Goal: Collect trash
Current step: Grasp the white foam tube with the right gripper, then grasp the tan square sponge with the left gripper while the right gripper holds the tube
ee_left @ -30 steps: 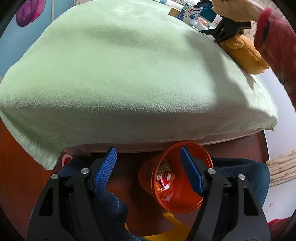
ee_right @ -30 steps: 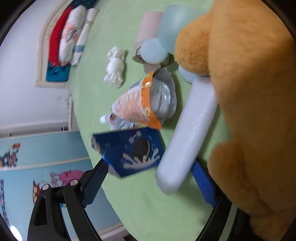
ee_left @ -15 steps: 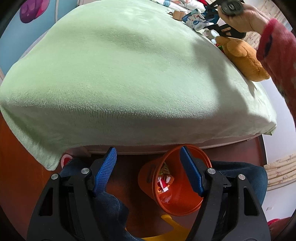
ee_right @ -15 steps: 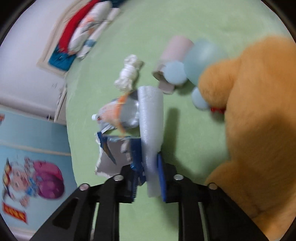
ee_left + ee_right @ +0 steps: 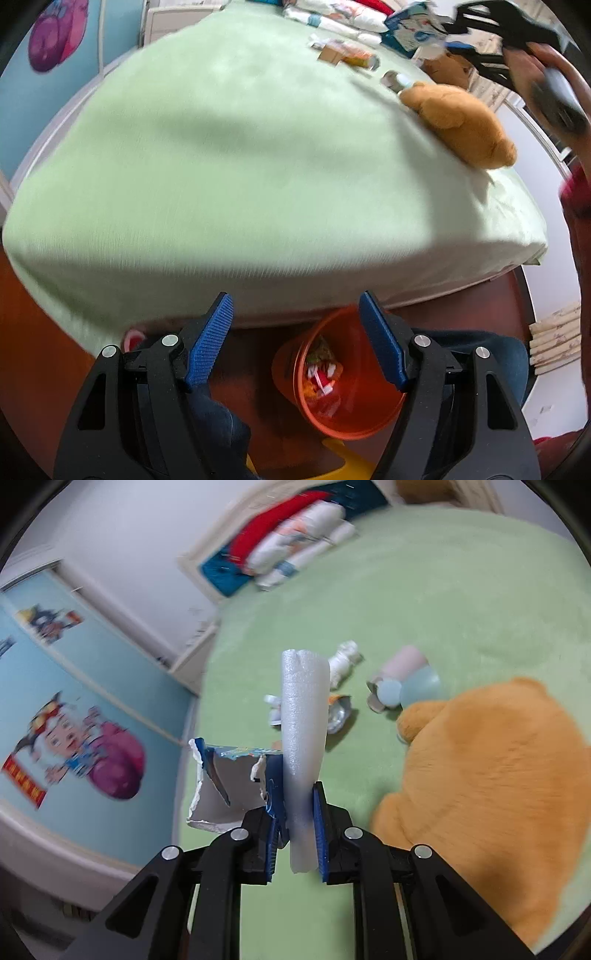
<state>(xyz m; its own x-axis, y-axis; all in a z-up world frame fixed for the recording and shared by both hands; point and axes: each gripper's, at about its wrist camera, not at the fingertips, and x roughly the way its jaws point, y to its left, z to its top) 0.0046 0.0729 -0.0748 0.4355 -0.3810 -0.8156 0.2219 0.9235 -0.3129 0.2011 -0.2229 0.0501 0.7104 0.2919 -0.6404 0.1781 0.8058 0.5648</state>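
My right gripper (image 5: 295, 812) is shut on a white foam tube (image 5: 303, 738) and a torn blue snack box (image 5: 229, 786), held above the green bed (image 5: 461, 602). It shows in the left wrist view (image 5: 491, 37) at top right, box (image 5: 410, 29) with it. More trash lies on the bed: a crumpled white paper (image 5: 345, 661), a foil wrapper (image 5: 338, 712), a pink tube (image 5: 400, 668). My left gripper (image 5: 295, 339) is open and empty over an orange bin (image 5: 347, 398) on the floor, which holds wrappers.
An orange plush bear (image 5: 480, 786) lies on the bed at the right, also in the left wrist view (image 5: 458, 122). Folded bedding (image 5: 295, 546) sits at the headboard. The person's legs (image 5: 480, 354) flank the bin. A yellow object (image 5: 347, 461) lies below the bin.
My right gripper closed on the foam tube and blue box and lifted them off the bed. The left gripper stayed open over the bin.
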